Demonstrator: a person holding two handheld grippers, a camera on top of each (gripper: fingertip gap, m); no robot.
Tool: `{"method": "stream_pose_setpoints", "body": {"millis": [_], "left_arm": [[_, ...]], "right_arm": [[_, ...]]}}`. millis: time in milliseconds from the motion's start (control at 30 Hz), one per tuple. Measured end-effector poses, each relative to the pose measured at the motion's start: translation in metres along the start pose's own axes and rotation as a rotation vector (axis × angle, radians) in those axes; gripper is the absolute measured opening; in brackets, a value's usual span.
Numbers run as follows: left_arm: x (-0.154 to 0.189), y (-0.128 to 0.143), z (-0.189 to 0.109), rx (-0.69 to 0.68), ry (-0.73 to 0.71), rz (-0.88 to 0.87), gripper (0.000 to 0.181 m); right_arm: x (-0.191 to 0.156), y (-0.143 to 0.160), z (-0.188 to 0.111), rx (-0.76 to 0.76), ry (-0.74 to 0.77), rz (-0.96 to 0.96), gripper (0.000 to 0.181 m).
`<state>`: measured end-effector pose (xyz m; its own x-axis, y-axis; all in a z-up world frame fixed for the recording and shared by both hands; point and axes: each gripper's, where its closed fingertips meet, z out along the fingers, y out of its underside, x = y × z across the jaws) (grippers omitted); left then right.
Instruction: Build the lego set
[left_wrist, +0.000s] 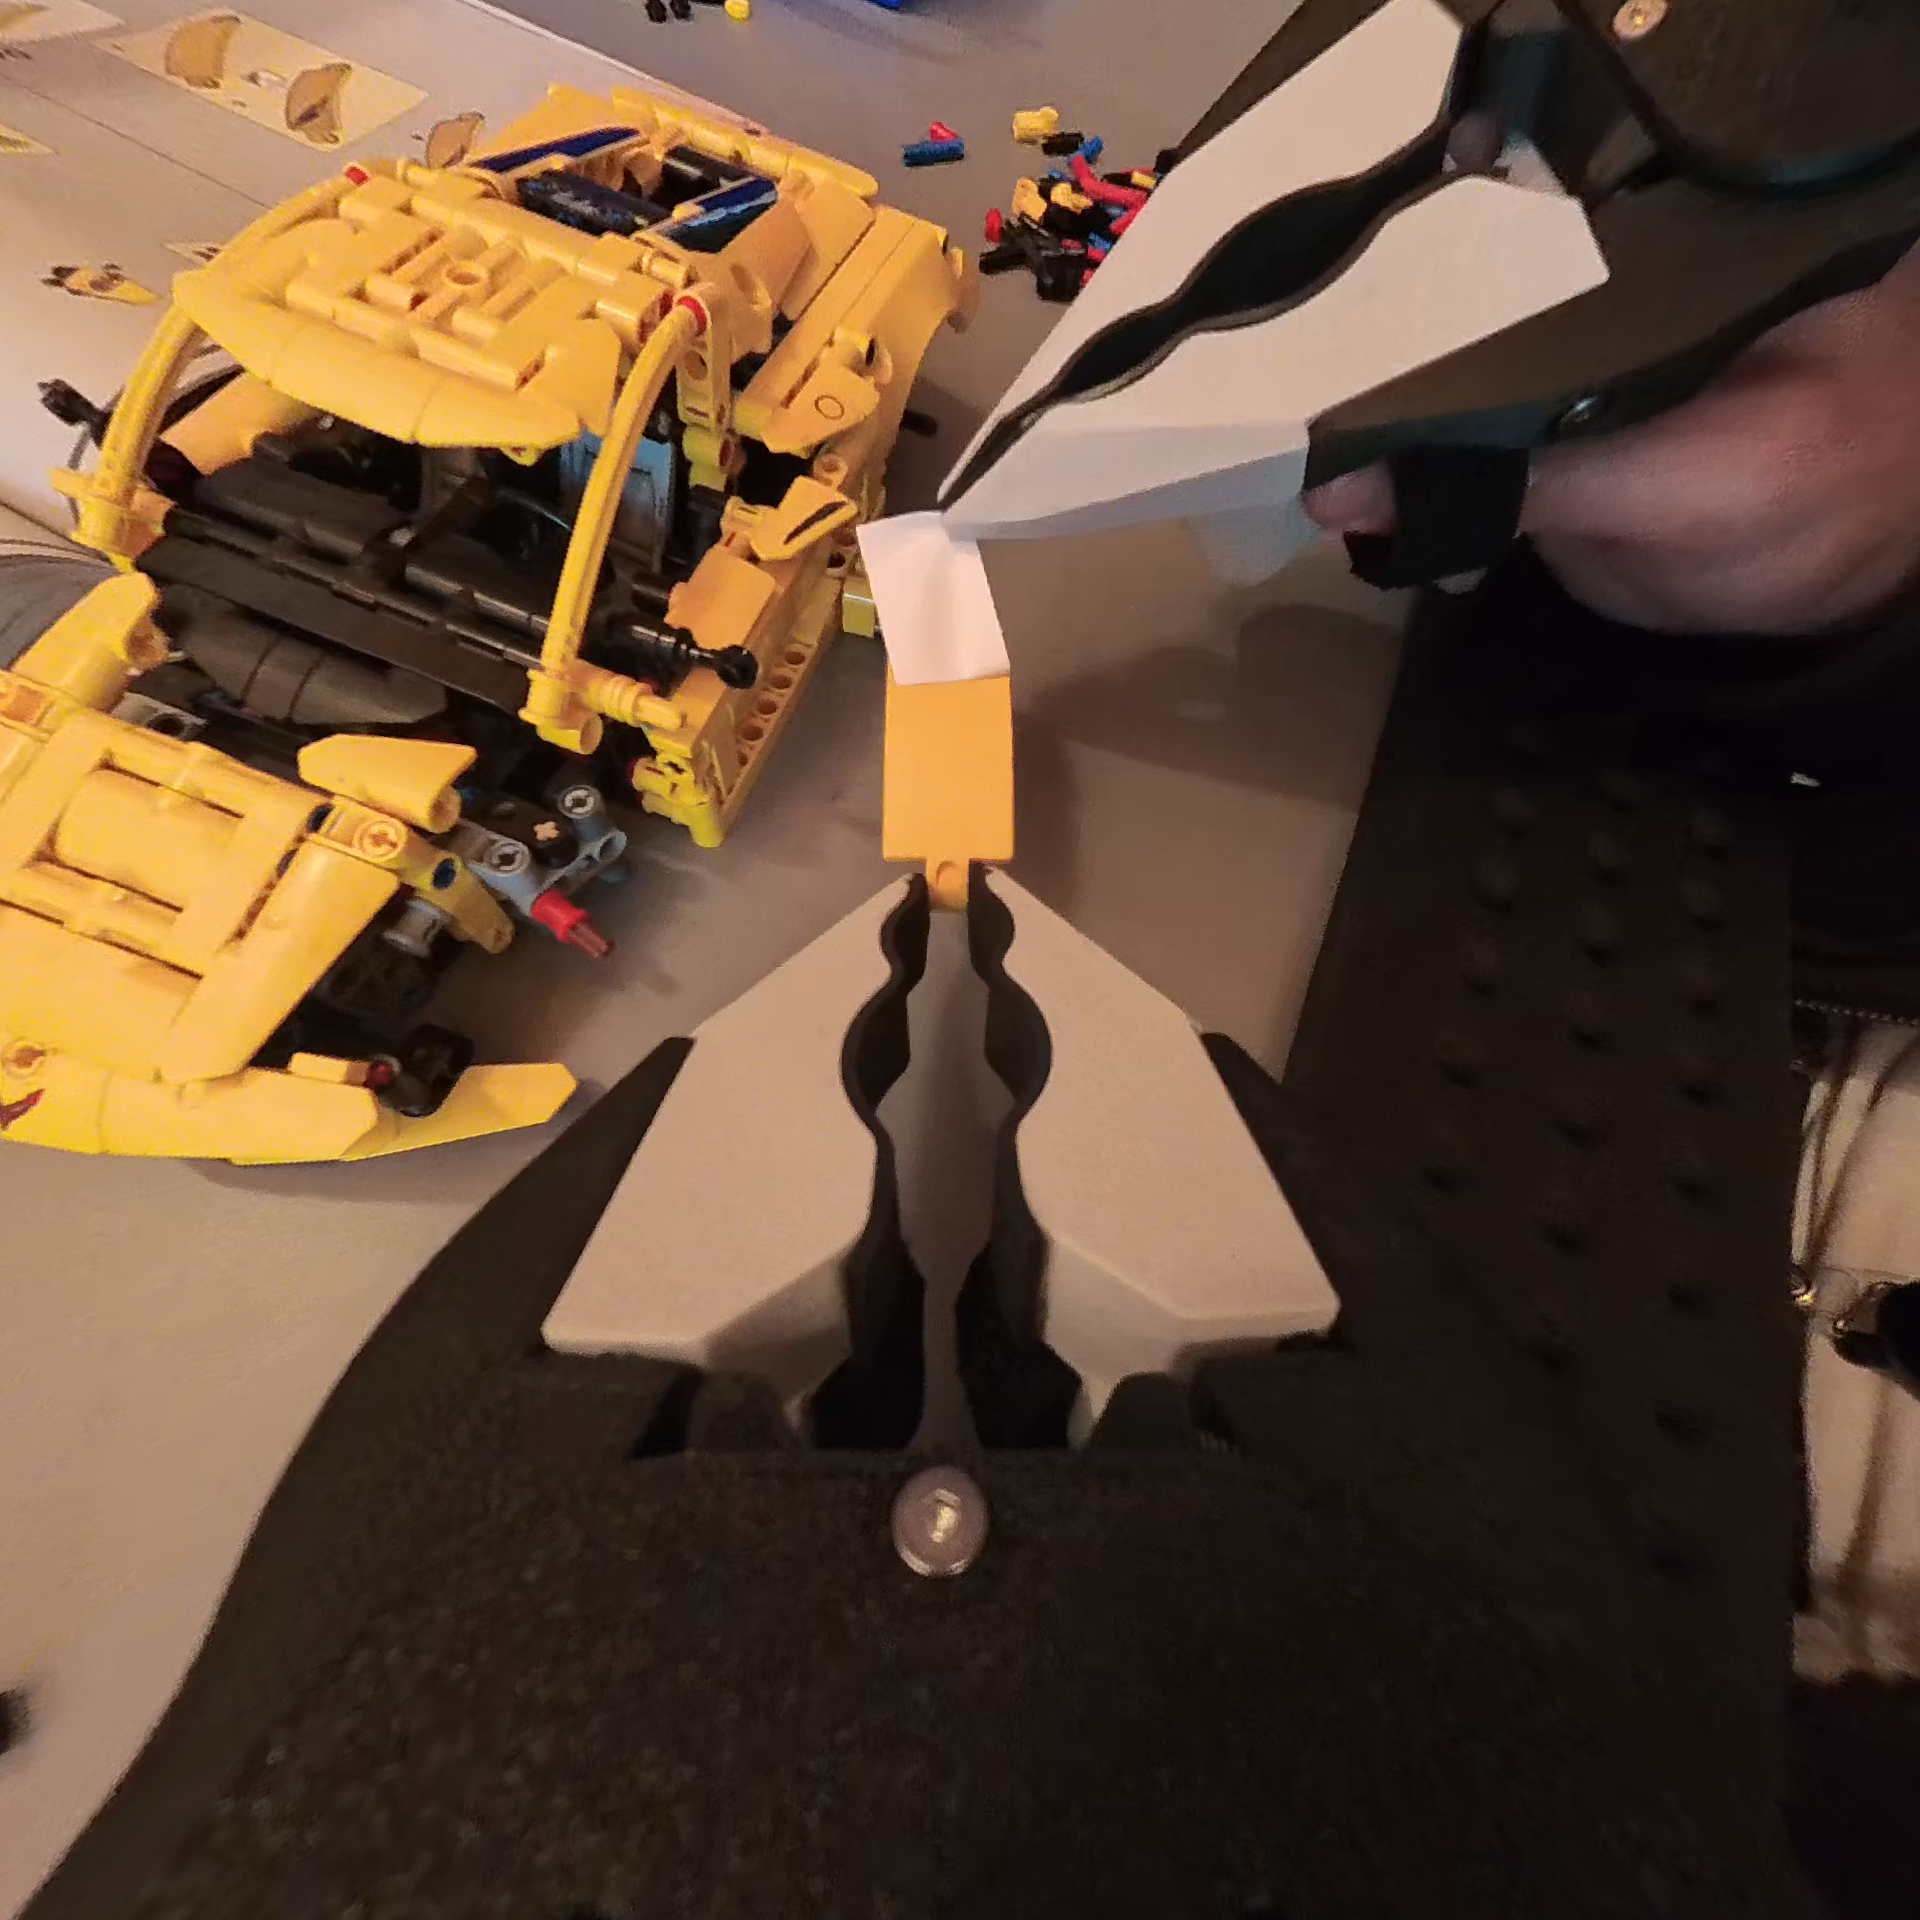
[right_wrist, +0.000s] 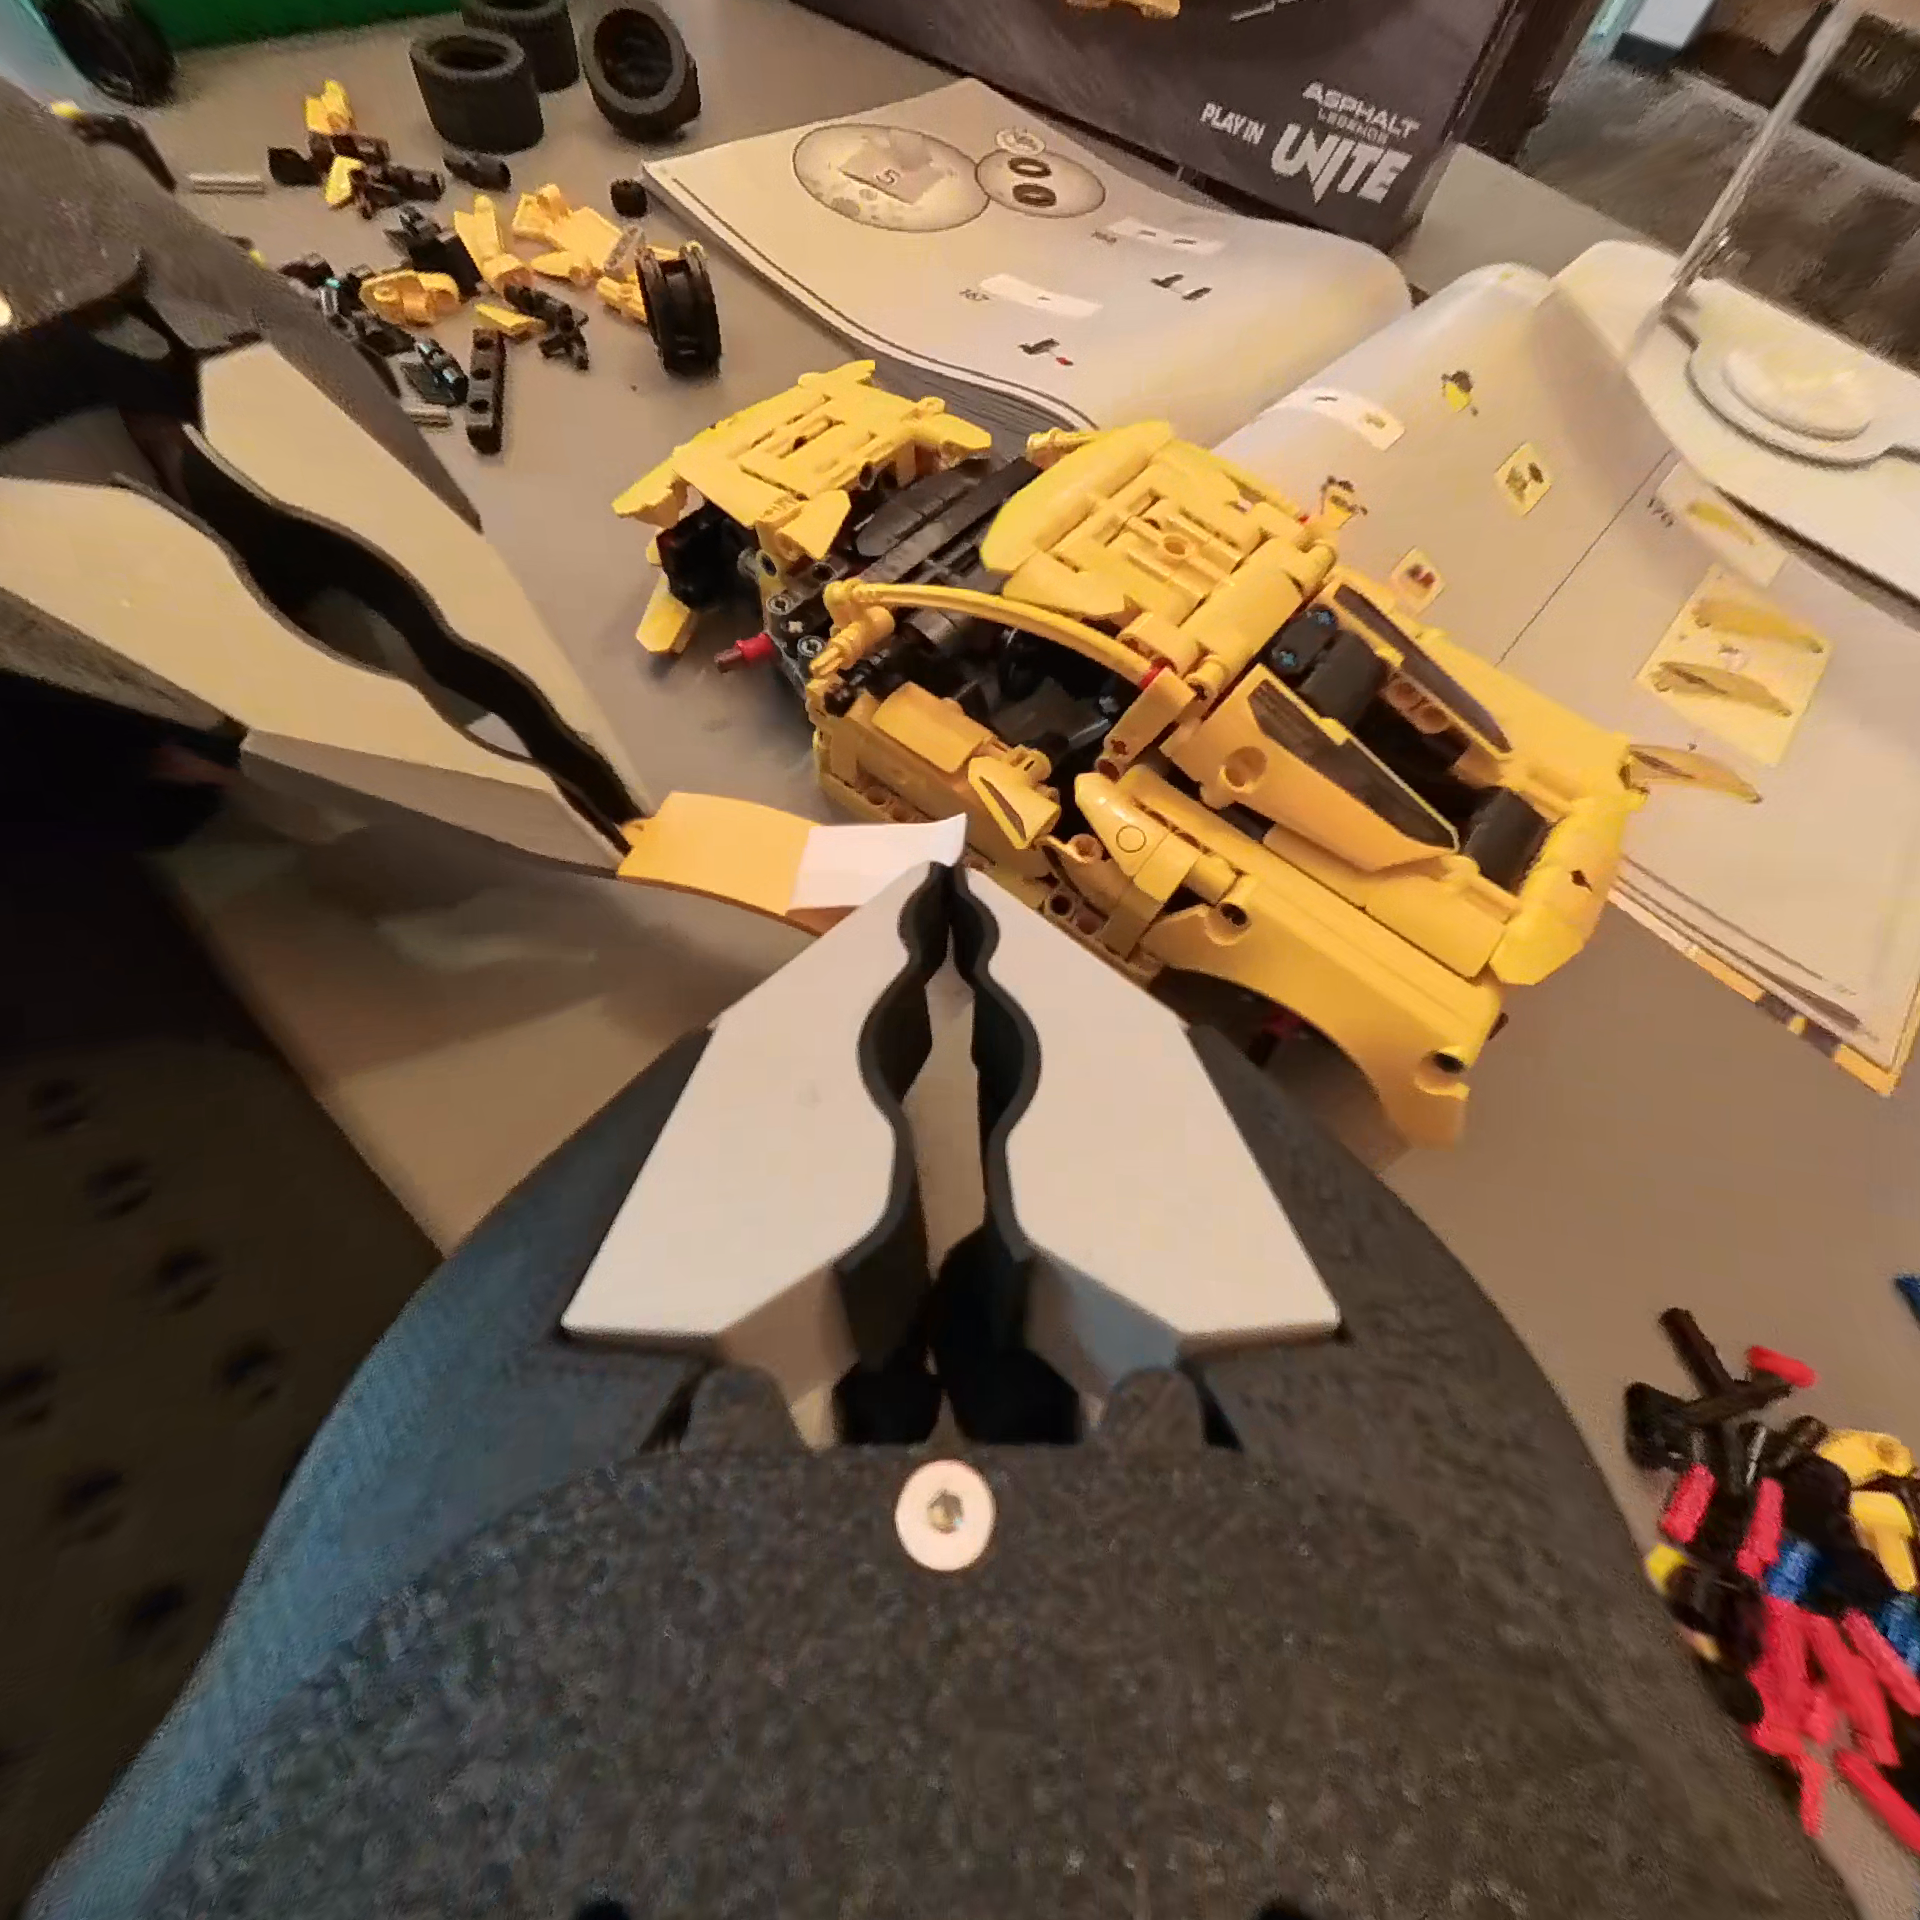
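A partly built yellow Lego car (left_wrist: 416, 582) stands on the grey table; it also shows in the right wrist view (right_wrist: 1143, 748). My left gripper (left_wrist: 945, 883) is shut on the tab of a flat yellow panel (left_wrist: 948, 769), held above the table just right of the car. A white sticker (left_wrist: 935, 603) lies over the panel's far end. My right gripper (right_wrist: 948, 878) is shut on that sticker (right_wrist: 883, 854), which overlaps the panel (right_wrist: 717, 847). The right gripper shows at upper right in the left wrist view (left_wrist: 961, 497), and the left gripper at left in the right wrist view (right_wrist: 629, 826).
Loose black, red, blue and yellow parts (left_wrist: 1070, 223) lie beyond the car, more at far left (right_wrist: 468, 281) and lower right (right_wrist: 1787, 1558). Black tyres (right_wrist: 551, 73), an open instruction booklet (right_wrist: 997, 249) and a dark box (right_wrist: 1299, 114) lie behind. A person's hand (left_wrist: 1704, 499) holds the right gripper.
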<state>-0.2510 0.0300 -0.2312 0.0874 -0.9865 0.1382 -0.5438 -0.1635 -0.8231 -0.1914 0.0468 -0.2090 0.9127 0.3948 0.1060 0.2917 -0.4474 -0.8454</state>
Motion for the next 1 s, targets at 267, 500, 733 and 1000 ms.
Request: {"method": "stream_pose_setpoints", "body": {"millis": [267,500,733,1000], "left_arm": [[0.0,-0.001,-0.001,0.009,-0.005,0.0,0.007],[-0.001,-0.001,-0.001,0.011,-0.005,-0.006,0.007],[-0.014,0.014,-0.002,-0.071,-0.081,-0.005,0.006],[0.004,0.006,-0.001,-0.025,0.011,0.029,0.007]], "right_arm": [[0.005,0.001,0.0,0.002,0.006,0.041,0.0],[0.011,0.002,-0.002,0.01,0.011,0.074,0.0],[0.045,0.006,-0.014,0.019,0.18,0.111,0.0],[0.027,-0.017,-0.033,0.177,0.058,0.075,0.0]]}}
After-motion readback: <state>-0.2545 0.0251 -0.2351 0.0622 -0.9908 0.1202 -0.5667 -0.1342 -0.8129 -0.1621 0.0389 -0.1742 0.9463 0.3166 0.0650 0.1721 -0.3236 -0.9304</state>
